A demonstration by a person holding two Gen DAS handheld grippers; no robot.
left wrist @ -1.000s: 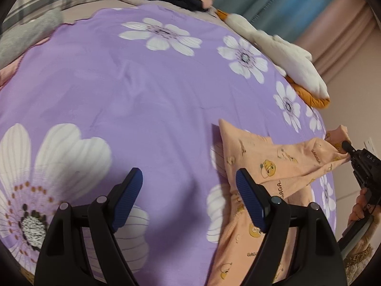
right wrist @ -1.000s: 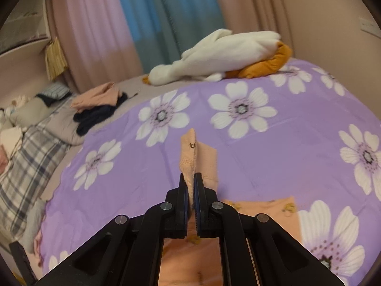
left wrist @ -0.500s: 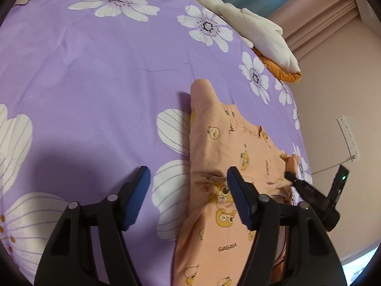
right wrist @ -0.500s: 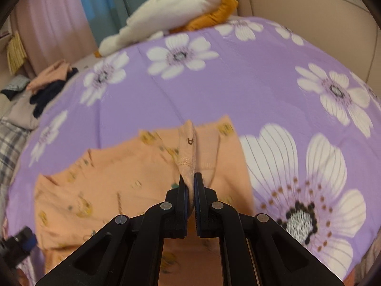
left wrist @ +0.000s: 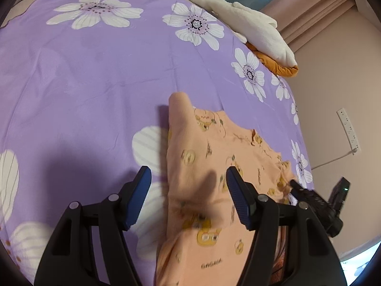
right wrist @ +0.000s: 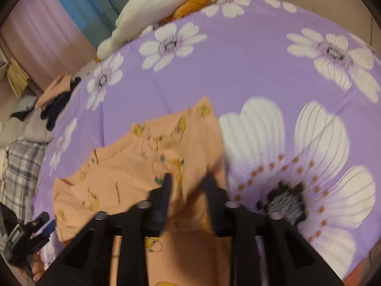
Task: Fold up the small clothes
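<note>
Peach garment [left wrist: 209,157] with yellow cartoon prints is lying spread on the purple flowered bedspread [left wrist: 95,71], partly folded, one edge doubled over along its left side in the left wrist view. "GAGAGA" lettering is showing near its lower part.

Left gripper [left wrist: 188,190] is hovering over the garment with jaws standing fairly wide, nothing clamped. The folded edge of the cloth is lying under the gap between the blue pads, closer to the right-hand pad; the left-hand pad is sitting over bare bedspread and a white petal. A shadow is falling on the cloth right between the jaws.

Right gripper [right wrist: 188,181] is opening at this moment, jaws partway apart. Peach fabric is sitting between and just ahead of the fingers, bunched into a small ridge, but the pads are not pressing on it. The frame is motion-blurred, so whether cloth is brushing a pad, cannot tell. A big white flower with a dark centre is lying just beside the right-hand finger.

Each gripper is showing in the other's view: the right one at the garment's far edge beyond the left gripper's right-hand jaw, the left one low at the far left of the right gripper's jaws, with a bit of hand under it.

Well ahead of both jaws, a white and orange plush toy [left wrist: 252,26] is lying at the bed's edge. Piled clothes [right wrist: 57,97] and a plaid pillow [right wrist: 21,166] are sitting far off to the left of the right gripper's jaws.
</note>
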